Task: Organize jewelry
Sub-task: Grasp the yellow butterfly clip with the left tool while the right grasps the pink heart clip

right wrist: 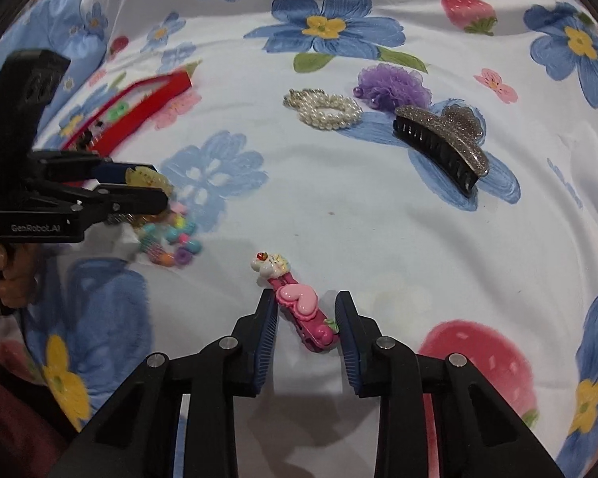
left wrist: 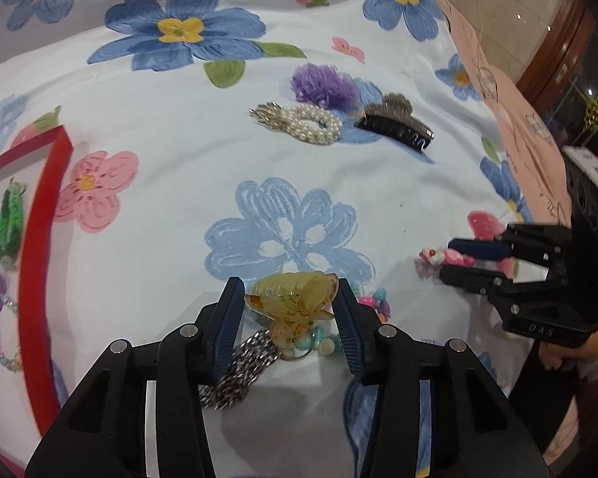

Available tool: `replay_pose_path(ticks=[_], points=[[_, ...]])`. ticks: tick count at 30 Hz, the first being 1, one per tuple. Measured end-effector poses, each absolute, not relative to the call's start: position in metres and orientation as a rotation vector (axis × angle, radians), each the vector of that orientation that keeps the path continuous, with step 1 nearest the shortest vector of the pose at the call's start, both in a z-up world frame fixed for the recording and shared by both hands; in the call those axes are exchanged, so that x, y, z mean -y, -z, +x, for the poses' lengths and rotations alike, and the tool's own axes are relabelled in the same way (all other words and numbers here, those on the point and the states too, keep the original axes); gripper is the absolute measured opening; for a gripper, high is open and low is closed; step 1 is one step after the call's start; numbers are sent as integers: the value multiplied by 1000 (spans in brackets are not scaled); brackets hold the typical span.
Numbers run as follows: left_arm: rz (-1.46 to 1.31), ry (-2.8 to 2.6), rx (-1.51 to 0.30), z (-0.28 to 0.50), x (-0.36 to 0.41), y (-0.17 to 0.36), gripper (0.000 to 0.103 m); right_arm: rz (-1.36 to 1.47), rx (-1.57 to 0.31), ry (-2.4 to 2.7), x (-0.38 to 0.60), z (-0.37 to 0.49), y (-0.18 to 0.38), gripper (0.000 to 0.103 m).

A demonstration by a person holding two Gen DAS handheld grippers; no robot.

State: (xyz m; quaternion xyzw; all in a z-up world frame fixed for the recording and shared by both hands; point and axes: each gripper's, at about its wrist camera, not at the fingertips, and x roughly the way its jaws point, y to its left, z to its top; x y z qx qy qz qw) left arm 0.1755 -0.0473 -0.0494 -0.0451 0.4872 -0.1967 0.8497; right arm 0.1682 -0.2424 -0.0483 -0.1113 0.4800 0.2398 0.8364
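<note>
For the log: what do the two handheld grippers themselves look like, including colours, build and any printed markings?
Both are matte black plastic with silver pivot pins and ribbed dark-blue finger pads. The left gripper reads "GenRobot.AI" on its side in the right wrist view; the right gripper shows "DAS" lettering in the left wrist view. A bare hand holds the left gripper.

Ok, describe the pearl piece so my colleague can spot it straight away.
On the floral sheet, look at the far cluster of three accessories. The pearl loop lies leftmost, beside the purple mesh pom-pom and glittery black claw clip. It alone is white beads forming an oval ring.
</note>
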Motion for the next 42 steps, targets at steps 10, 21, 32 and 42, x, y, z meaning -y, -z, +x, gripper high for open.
replay_pose_path(ticks=[10,21,32,42], points=[[-208,359,-975,146,-5,27,44,-44,-960,-546,218,148,29,30],[-327,247,-918,108,-80,12,44,-12,-937,-663,152,132,17,30],[-382,117,-890,82,-148,12,44,-59,-911,-773,88,126,3,30],[-415,40,-875,68,-190,15,44,-70,-902,-833,50,127,-3,30]])
